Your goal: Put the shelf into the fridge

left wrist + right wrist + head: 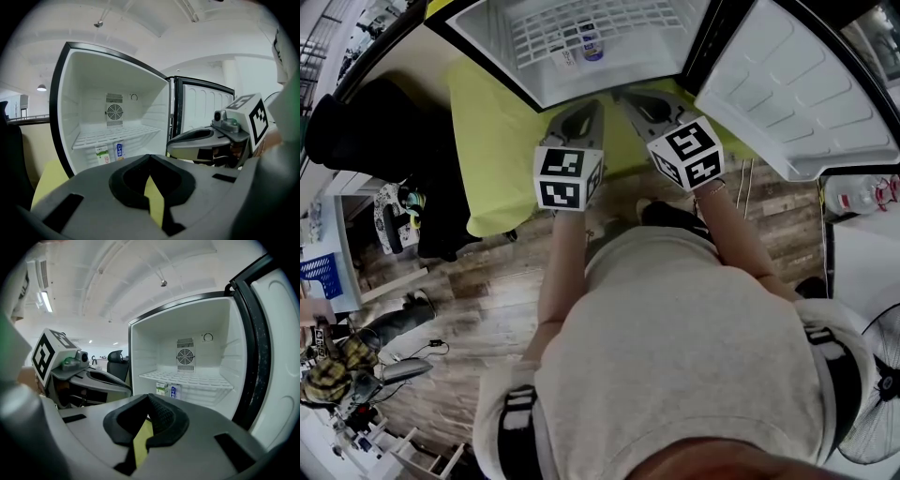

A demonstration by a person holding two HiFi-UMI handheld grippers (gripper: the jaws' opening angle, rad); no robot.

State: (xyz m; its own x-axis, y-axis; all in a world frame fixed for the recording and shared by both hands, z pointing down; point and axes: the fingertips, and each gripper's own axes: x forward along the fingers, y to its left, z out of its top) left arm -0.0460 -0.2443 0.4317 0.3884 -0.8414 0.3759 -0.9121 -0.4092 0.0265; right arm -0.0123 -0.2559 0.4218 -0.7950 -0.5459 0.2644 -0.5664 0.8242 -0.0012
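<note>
Left gripper (592, 105) and right gripper (628, 97), both closed and empty, should retreat straight from the shelf (628, 21) at twelve o'clock.

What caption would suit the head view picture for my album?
From above: left gripper and right gripper, both shut and empty, held before an open fridge with its wire shelf in place.
</note>
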